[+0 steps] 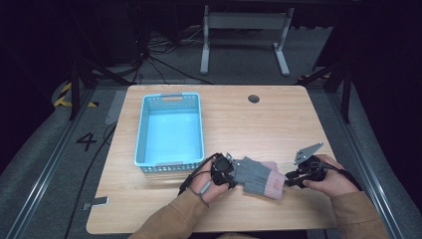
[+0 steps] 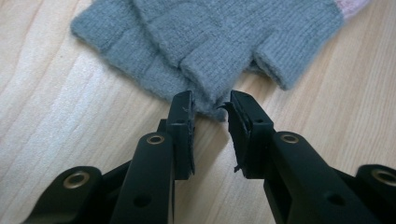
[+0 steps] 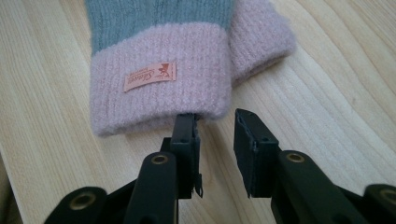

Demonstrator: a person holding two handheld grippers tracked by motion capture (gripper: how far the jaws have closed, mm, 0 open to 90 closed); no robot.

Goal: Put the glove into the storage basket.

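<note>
Gloves lie flat on the table's near edge, at 4 o'clock from the blue basket.
Left gripper meets the grey finger ends, right gripper the pink cuff (both parted, gripping nothing).

The high view looks forward and down over the table; both gripper views sit close, facing opposite ends of the gloves.
</note>
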